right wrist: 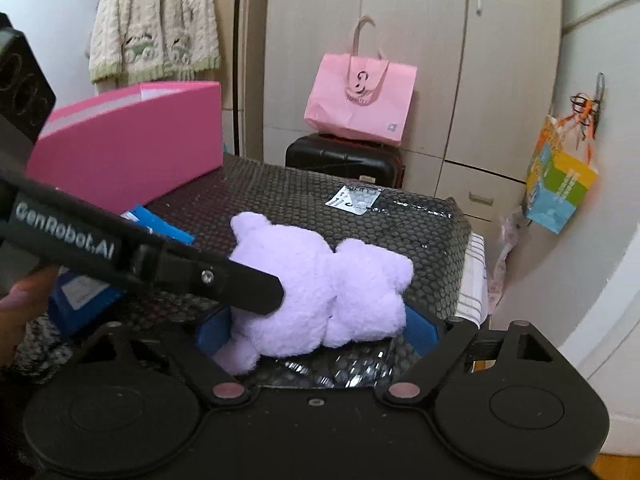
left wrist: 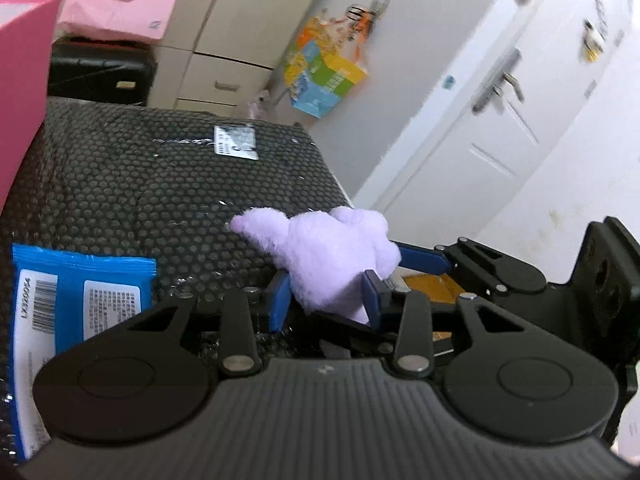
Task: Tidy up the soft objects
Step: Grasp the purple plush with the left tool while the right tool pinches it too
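A lilac plush toy [right wrist: 320,280] lies on a black bubble-wrapped parcel [right wrist: 400,240]. In the left wrist view the toy [left wrist: 332,248] sits at the parcel's [left wrist: 140,184] near right corner. My left gripper [left wrist: 326,300] is shut on the toy's lower part, its blue fingers [left wrist: 280,300] pinching the fluff narrow. That gripper's black arm [right wrist: 240,286] crosses the right wrist view from the left. My right gripper [right wrist: 316,334] stands wide around the toy, with its blue fingers [right wrist: 420,332] at the toy's two sides. The toy does not look squeezed by them. One such finger [left wrist: 420,258] shows in the left wrist view.
A pink box [right wrist: 132,140] stands at the parcel's far left, with a blue packet [left wrist: 80,300] lying beside it. Behind are a black suitcase [right wrist: 344,158] bearing a pink paper bag [right wrist: 360,96], wardrobes, and a colourful bag [right wrist: 560,188] hanging on a white door.
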The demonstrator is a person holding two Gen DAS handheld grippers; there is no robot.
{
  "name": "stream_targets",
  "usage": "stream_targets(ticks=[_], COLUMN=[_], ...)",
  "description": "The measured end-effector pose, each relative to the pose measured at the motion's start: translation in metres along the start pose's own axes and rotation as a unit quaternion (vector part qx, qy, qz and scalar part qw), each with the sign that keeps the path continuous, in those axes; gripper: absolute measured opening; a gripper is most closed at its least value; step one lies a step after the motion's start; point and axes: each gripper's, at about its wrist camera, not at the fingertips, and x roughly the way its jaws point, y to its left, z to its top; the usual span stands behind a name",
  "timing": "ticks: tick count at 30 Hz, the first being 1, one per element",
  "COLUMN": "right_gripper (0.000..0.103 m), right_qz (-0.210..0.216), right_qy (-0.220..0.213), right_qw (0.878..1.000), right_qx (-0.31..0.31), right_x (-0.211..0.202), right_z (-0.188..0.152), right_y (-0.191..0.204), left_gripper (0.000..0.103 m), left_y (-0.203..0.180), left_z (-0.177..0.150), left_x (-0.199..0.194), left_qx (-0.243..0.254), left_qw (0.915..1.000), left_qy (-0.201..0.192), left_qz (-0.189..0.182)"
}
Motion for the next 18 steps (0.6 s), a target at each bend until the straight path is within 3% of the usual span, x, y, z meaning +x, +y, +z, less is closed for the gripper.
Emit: stream_targets(ticks=[10, 18], right_gripper=[0.087, 0.087], right_qz=[0.026, 0.036], right_qy=[0.025, 0.064], right_qw=[0.998, 0.996], right_qx=[0.053, 0.055], right_x=[-0.025, -0.038], right_z=[-0.009, -0.013], right_y=[0.016, 0.039], left_gripper=[0.036, 0.036], left_y=[-0.023, -0.027], left_z=[-0.014, -0.023], left_x=[-0.027, -0.047], left_qx=[0.072, 0.066], left_qw=[0.9956, 0.9925], left_qy=[0.058, 0.1], left_qz=[0.016, 0.022])
